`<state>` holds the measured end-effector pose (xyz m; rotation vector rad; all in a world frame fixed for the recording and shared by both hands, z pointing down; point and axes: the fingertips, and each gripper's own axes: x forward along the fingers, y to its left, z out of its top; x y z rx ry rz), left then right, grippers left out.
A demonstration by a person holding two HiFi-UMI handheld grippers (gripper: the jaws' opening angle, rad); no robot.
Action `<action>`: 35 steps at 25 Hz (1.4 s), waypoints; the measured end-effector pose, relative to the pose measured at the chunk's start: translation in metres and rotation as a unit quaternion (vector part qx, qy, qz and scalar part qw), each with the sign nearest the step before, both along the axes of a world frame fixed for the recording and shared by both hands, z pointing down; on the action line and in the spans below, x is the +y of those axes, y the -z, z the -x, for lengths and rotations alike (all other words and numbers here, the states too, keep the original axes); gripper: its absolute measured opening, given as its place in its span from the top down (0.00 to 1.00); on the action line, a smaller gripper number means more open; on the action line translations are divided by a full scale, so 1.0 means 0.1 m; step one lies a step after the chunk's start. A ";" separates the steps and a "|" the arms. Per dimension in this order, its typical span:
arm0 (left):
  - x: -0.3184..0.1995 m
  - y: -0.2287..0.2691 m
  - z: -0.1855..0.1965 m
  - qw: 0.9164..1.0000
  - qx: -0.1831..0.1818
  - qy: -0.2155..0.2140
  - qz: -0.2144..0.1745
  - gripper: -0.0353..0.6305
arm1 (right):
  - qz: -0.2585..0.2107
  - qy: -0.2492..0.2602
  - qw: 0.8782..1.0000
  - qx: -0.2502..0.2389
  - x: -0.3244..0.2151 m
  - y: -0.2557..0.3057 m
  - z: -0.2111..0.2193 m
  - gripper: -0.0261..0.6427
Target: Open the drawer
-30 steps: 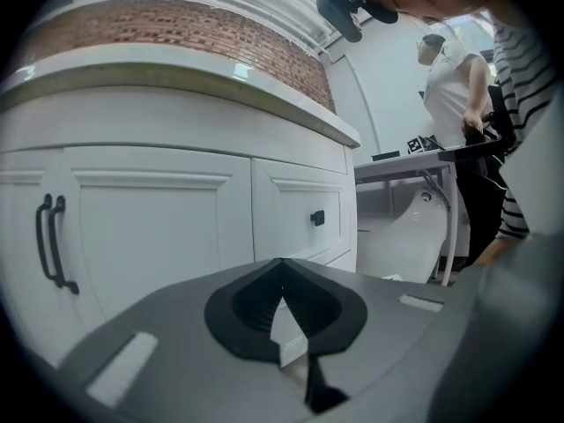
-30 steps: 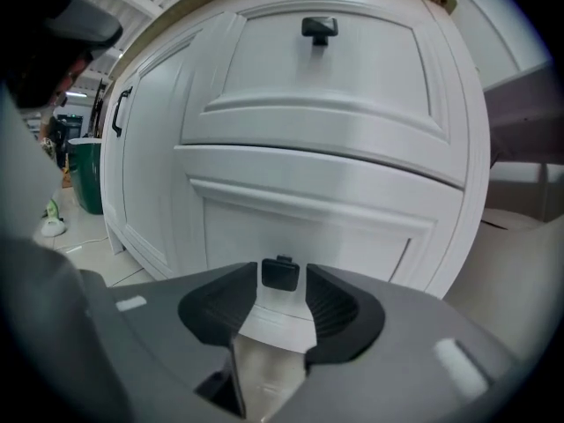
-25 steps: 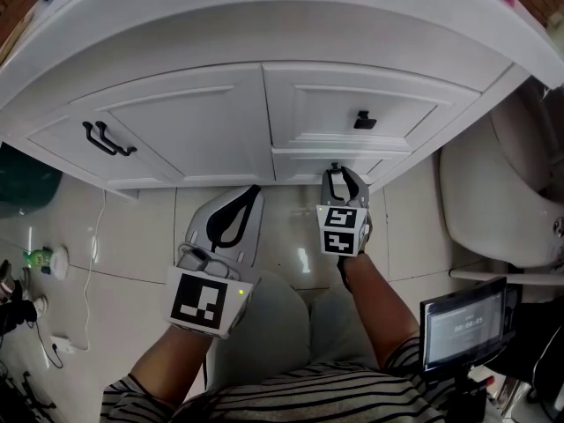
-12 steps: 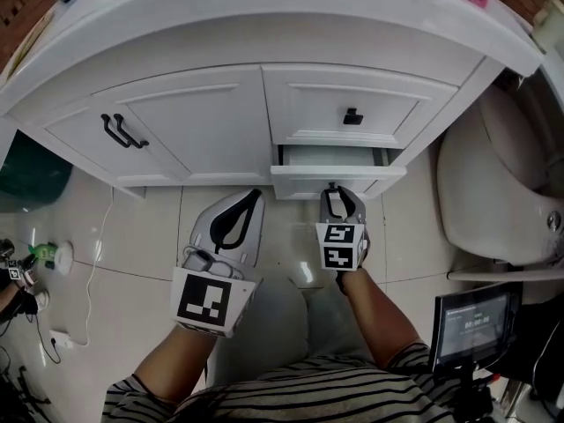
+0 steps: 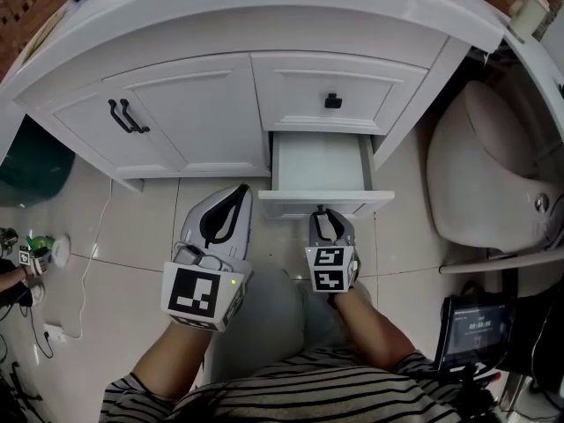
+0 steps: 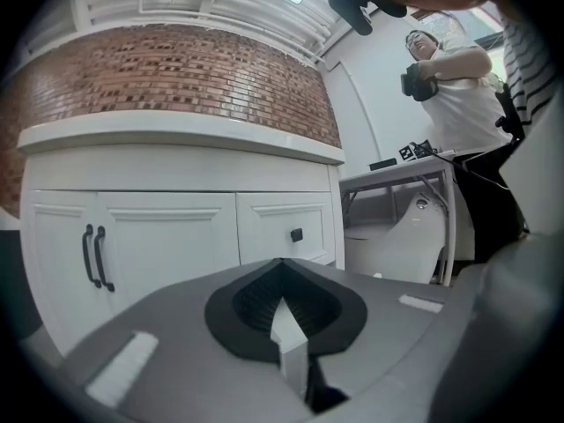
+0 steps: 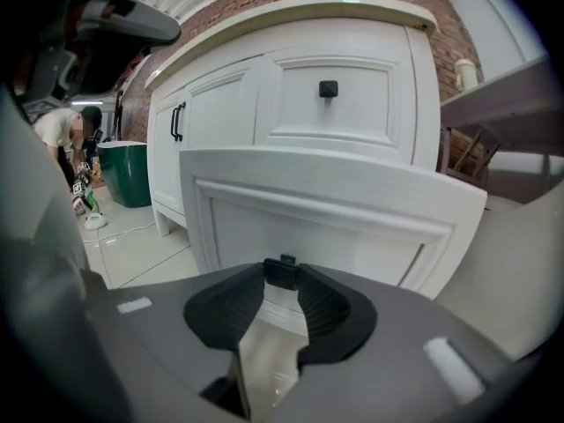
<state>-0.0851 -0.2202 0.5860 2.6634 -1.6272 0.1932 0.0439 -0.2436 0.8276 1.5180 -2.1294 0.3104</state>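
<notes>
Since a second ago, the lower drawer (image 5: 319,161) has been drawn well out of the white cabinet (image 5: 194,113), where it had sat almost flush. The right gripper (image 5: 323,213) has been carried back with it toward the person.

In the head view the lower drawer is found at 12 o'clock, just above the middle, with its bare white inside exposed and its front panel (image 7: 335,205) nearest the person. The small black knob (image 7: 282,271) on that panel is pinched between the right gripper's jaws.

The left gripper (image 5: 239,192) is held at 9 o'clock of the right one, near it but apart, over the tiled floor (image 5: 132,236). Its jaws are pressed together with nothing between them, and the cabinet is not touched by it.

The upper drawer (image 5: 300,95) is seen shut directly above the open one. Two dark door handles (image 5: 123,115) are placed at 10 o'clock. A toilet (image 5: 480,166) is seen at 3 o'clock and a green bin (image 5: 31,161) at 9 o'clock, at the picture's edge.
</notes>
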 end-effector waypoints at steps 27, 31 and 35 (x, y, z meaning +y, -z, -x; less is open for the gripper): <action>0.13 0.24 0.09 1.000 -0.020 0.001 0.000 0.92 | 0.001 -0.001 1.000 -0.029 0.73 0.64 -0.15 0.96; 0.10 0.61 0.03 0.998 -0.026 -0.017 0.048 0.92 | 0.024 -0.019 0.999 -0.045 0.82 1.46 -0.16 0.96; 0.22 1.26 0.00 0.996 -0.022 -0.015 0.085 0.92 | 0.016 -0.014 0.998 -0.063 0.90 2.49 -0.11 0.96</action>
